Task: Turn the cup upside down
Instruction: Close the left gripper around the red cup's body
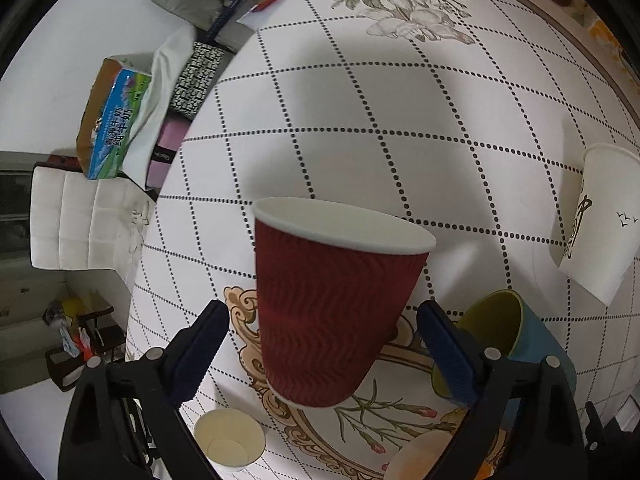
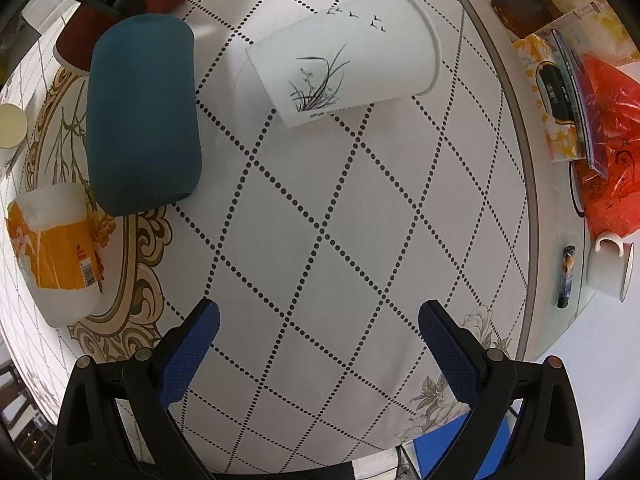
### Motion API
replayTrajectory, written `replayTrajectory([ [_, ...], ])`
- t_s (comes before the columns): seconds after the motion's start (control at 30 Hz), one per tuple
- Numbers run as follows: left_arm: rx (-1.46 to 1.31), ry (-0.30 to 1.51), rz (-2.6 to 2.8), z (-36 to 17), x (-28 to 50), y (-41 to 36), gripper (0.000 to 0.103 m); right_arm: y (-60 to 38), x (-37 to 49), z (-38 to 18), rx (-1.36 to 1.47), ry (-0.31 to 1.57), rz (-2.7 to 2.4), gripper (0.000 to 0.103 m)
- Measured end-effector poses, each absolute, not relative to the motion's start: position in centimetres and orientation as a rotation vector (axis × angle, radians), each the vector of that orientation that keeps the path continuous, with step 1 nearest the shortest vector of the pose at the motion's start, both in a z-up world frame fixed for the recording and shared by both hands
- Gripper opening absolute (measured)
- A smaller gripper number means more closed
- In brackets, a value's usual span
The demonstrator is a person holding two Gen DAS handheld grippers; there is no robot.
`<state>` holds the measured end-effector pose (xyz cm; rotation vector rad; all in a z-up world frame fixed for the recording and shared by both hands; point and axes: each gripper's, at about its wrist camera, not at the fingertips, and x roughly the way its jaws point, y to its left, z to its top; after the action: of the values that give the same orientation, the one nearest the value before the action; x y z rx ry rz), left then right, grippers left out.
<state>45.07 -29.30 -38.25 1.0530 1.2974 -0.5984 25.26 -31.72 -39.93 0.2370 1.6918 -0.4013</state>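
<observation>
A dark red ribbed paper cup (image 1: pixel 334 304) stands upright, mouth up, on the round table (image 1: pixel 360 112). My left gripper (image 1: pixel 322 352) is open, its fingers on either side of the cup's lower half without touching it. The red cup also shows at the top left of the right wrist view (image 2: pixel 86 40), partly behind the left gripper's body. My right gripper (image 2: pixel 320 352) is open and empty above bare tablecloth (image 2: pixel 320 208).
A teal cup (image 2: pixel 142 114) lies on its side and also shows in the left wrist view (image 1: pixel 520 344). A white printed paper cup (image 2: pixel 344 62) lies on its side. A small cream cup (image 1: pixel 230 438), an orange-and-white cup (image 2: pixel 56 256), a tissue box (image 1: pixel 114 120), a mug (image 2: pixel 610 266) and a red bag (image 2: pixel 612 160) sit around.
</observation>
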Motion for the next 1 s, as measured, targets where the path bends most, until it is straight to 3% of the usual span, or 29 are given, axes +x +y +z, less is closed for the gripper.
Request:
replayTrajectory([
  [0.03, 1.052, 1.301, -0.604, -38.4, 45.1, -29.3, 0.096, -31.7, 25.2, -39.9, 0.238, 1.691, -0.402, 0.102],
  [0.07, 1.049, 1.305, -0.607, -38.6, 45.1, -29.4, 0.091, -31.5, 25.4, -39.7, 0.238, 1.690, -0.403, 0.102],
  [0.1, 1.046, 1.316, -0.610, -38.8, 45.2, -29.4, 0.079, -31.5, 25.5, -39.6, 0.238, 1.689, -0.404, 0.102],
  [0.13, 1.044, 1.325, -0.611, -38.9, 45.2, -29.3, 0.077, -31.4, 25.6, -39.5, 0.238, 1.689, -0.405, 0.102],
  [0.67, 0.977, 1.301, -0.621, -38.5, 45.4, -29.2, 0.075, -30.9, 27.4, -37.5, 0.237, 1.677, -0.424, 0.102],
  [1.0, 0.800, 1.319, -0.585, -35.0, 46.8, -27.9, 0.075, -31.2, 26.4, -36.5, 0.246, 1.658, -0.442, 0.101],
])
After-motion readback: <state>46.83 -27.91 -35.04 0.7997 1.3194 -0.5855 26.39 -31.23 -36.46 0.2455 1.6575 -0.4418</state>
